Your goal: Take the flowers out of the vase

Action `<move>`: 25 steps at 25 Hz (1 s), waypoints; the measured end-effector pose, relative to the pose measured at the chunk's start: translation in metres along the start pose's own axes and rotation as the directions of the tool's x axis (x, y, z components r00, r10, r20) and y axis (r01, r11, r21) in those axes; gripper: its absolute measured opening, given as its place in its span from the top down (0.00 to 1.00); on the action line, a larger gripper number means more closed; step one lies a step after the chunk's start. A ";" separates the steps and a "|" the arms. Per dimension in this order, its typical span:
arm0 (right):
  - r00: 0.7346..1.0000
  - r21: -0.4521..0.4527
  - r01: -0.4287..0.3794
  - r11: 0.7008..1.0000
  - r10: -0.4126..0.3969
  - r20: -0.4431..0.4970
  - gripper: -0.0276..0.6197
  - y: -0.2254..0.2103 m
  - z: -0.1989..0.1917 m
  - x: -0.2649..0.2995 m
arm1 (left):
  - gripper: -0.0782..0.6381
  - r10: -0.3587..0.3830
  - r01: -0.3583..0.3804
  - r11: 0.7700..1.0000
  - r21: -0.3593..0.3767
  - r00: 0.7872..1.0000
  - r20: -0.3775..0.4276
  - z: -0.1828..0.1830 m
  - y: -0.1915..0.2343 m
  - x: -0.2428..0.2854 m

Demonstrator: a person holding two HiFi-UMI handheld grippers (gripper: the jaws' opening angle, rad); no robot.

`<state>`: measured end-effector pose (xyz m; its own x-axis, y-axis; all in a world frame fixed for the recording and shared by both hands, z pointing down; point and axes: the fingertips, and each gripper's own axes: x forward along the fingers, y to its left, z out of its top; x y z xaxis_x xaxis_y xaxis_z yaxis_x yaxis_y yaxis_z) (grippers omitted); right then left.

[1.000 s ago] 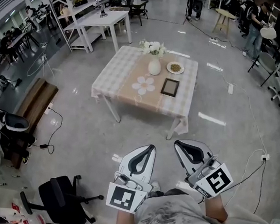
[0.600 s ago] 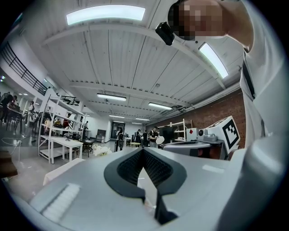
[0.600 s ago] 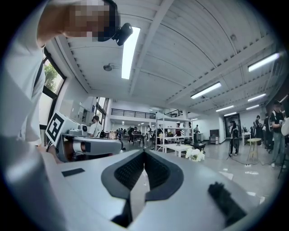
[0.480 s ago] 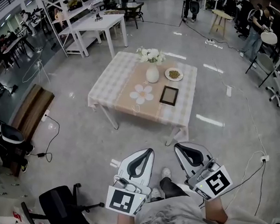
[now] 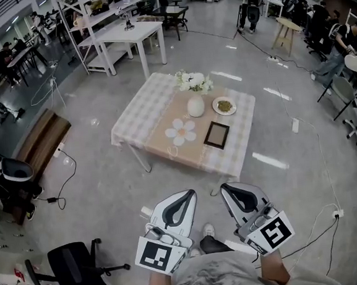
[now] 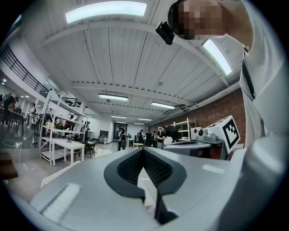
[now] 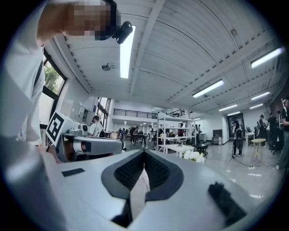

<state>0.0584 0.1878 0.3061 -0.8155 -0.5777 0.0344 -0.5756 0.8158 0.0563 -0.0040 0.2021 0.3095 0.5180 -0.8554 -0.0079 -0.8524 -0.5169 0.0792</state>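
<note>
A white vase (image 5: 195,107) with white flowers (image 5: 192,81) stands on the far side of a low table under a checked cloth (image 5: 139,109), well ahead of me in the head view. Both grippers are held close to my body, far short of the table, pointing level towards it. My left gripper (image 5: 185,194) is shut with nothing in it, its pads meeting in the left gripper view (image 6: 143,151). My right gripper (image 5: 230,188) is likewise shut and empty (image 7: 144,154). The flowers (image 7: 195,155) show small and distant in the right gripper view.
On the table lie a flower-shaped mat (image 5: 182,131), a black frame (image 5: 217,135) and a plate (image 5: 224,106). A black office chair (image 5: 77,265) stands at my left, a brown bench (image 5: 39,141) further left. Cables (image 5: 310,229) run over the floor at right.
The table has drawn slightly nearer and lower in the head view as I walk towards it. Both grippers keep the same place before my body and stay shut.
</note>
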 end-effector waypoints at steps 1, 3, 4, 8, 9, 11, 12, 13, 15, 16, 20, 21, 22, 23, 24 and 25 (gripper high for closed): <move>1.000 0.001 -0.002 1.000 0.002 0.001 0.93 -0.006 0.001 0.002 | 0.88 0.003 -0.003 1.000 -0.003 1.000 -0.005 0.001 0.002 0.006; 1.000 0.005 -0.005 1.000 0.005 0.003 0.93 -0.017 0.000 0.006 | 0.88 0.010 -0.010 1.000 -0.003 1.000 -0.010 0.001 0.005 0.017; 1.000 0.006 -0.009 1.000 0.009 0.005 0.93 -0.023 0.000 0.008 | 0.88 0.015 -0.015 1.000 0.000 1.000 -0.011 0.001 0.006 0.022; 0.999 0.000 -0.031 1.000 0.031 0.016 0.93 -0.047 0.002 0.014 | 0.88 0.040 -0.042 0.998 0.054 0.999 0.036 0.009 0.013 0.043; 0.999 0.002 -0.035 0.999 0.035 0.020 0.93 -0.053 0.002 0.014 | 0.88 0.047 -0.049 0.997 0.059 0.998 0.042 0.009 0.014 0.049; 0.999 0.006 -0.039 0.999 0.039 0.022 0.93 -0.065 0.001 0.013 | 0.88 0.057 -0.060 0.997 0.058 0.997 0.043 0.009 0.015 0.059; 0.999 0.006 -0.042 0.999 0.042 0.023 0.93 -0.070 0.001 0.014 | 0.88 0.062 -0.065 0.996 0.057 0.997 0.045 0.009 0.016 0.063; 0.999 0.005 -0.045 0.999 0.045 0.022 0.93 -0.075 0.001 0.015 | 0.88 0.067 -0.070 0.996 0.057 0.997 0.046 0.009 0.017 0.067; 0.998 0.007 -0.052 0.999 0.052 0.019 0.93 -0.083 -0.001 0.017 | 0.88 0.075 -0.077 0.996 0.050 0.996 0.038 0.008 0.018 0.074; 0.998 0.010 -0.057 0.998 0.056 0.016 0.93 -0.086 -0.002 0.018 | 0.88 0.078 -0.078 0.996 0.038 0.997 0.024 0.006 0.018 0.077; 0.997 0.012 -0.073 0.997 0.073 0.009 0.93 -0.096 -0.005 0.026 | 0.88 0.081 -0.082 0.996 0.036 0.997 0.018 0.007 0.023 0.092; 0.997 0.015 -0.073 0.997 0.073 0.009 0.93 -0.100 -0.006 0.029 | 0.88 0.082 -0.083 0.995 0.047 0.996 0.024 0.006 0.026 0.095; 0.997 0.020 -0.072 0.997 0.071 0.008 0.93 -0.103 -0.007 0.032 | 0.88 0.082 -0.083 0.995 0.047 0.996 0.017 0.004 0.029 0.099; 0.998 0.026 -0.069 0.997 0.069 0.007 0.93 -0.107 -0.010 0.036 | 0.88 0.082 -0.082 0.996 0.036 0.997 0.001 0.001 0.031 0.102; 0.998 0.030 -0.067 0.997 0.067 0.005 0.93 -0.111 -0.012 0.040 | 0.88 0.082 -0.081 0.996 0.021 0.997 -0.018 -0.002 0.034 0.106; 0.998 0.034 -0.065 0.997 0.065 0.002 0.93 -0.114 -0.014 0.045 | 0.88 0.080 -0.080 0.997 0.012 0.996 -0.029 -0.004 0.039 0.109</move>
<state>0.0881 0.0685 0.3153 -0.8512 -0.5236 0.0360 -0.5232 0.8520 0.0204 0.0200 0.0886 0.3157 0.4496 -0.8928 0.0271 -0.8919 -0.4471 0.0675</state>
